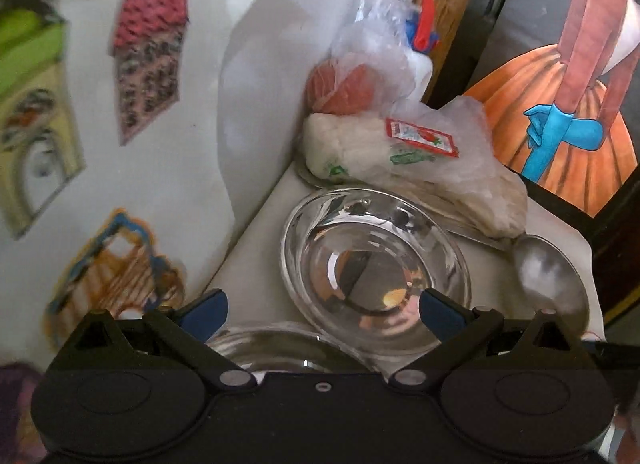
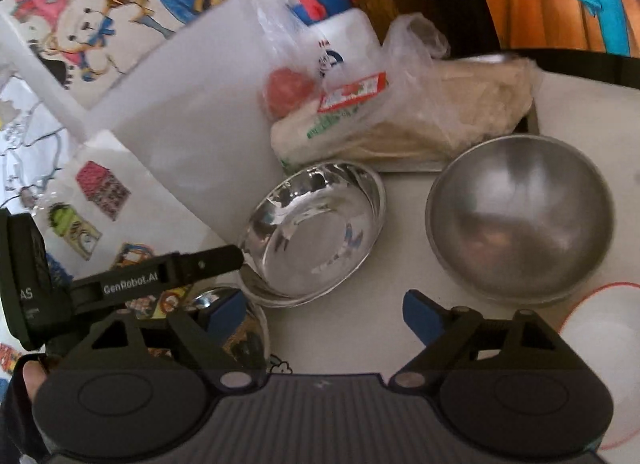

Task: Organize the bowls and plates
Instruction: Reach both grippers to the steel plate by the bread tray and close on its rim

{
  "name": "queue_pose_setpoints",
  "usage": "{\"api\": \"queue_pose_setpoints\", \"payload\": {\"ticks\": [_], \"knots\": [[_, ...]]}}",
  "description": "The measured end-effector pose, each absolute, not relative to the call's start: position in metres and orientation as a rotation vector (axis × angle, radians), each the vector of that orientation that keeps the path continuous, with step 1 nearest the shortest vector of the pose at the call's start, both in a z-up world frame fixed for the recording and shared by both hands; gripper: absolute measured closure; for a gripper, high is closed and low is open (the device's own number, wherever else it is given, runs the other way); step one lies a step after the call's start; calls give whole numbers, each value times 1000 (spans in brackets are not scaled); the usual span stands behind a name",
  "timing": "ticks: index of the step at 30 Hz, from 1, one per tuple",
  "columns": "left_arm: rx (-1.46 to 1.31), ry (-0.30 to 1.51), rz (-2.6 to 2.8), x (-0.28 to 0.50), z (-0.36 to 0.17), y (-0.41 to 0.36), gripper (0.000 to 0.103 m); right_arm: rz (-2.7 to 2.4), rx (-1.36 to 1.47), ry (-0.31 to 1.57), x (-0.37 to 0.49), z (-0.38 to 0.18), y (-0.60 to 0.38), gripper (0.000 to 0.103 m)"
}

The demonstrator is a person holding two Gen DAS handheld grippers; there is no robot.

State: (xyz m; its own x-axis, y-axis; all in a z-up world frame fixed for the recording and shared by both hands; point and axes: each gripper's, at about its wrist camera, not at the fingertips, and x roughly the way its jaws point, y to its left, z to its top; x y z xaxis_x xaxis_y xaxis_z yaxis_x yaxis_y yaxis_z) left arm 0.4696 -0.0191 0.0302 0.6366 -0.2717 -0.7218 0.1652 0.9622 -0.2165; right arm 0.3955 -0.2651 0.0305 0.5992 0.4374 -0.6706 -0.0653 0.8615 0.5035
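A shiny steel bowl (image 1: 376,276) sits on the white table (image 1: 272,223). My left gripper (image 1: 324,310) hangs just in front of it, open, and the bowl's near rim lies between the blue pads without touching them. A second steel bowl (image 1: 280,348) lies right under this gripper. In the right wrist view the same shiny bowl (image 2: 316,232) stands left of a large matte steel bowl (image 2: 520,219). My right gripper (image 2: 324,316) is open over bare table in front of both. A black finger (image 2: 208,262) of the left gripper reaches the shiny bowl's left rim.
Plastic bags of food (image 1: 400,143) fill the corner behind the bowls, resting on a metal tray (image 2: 532,123). A steel spoon (image 1: 552,276) lies to the right. A white plate with an orange rim (image 2: 600,344) sits at the right. Drawings cover the white wall (image 1: 160,103) on the left.
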Motion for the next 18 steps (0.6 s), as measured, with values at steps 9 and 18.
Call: {"api": "queue_pose_setpoints", "payload": {"ticks": [9,18], "knots": [[-180,882,-225,511,11,-31,11,222,466,893,423,13,-252,33],[-243,929,-198,530,-6,-25,47,188,420,920,443,5,-235,47]]}}
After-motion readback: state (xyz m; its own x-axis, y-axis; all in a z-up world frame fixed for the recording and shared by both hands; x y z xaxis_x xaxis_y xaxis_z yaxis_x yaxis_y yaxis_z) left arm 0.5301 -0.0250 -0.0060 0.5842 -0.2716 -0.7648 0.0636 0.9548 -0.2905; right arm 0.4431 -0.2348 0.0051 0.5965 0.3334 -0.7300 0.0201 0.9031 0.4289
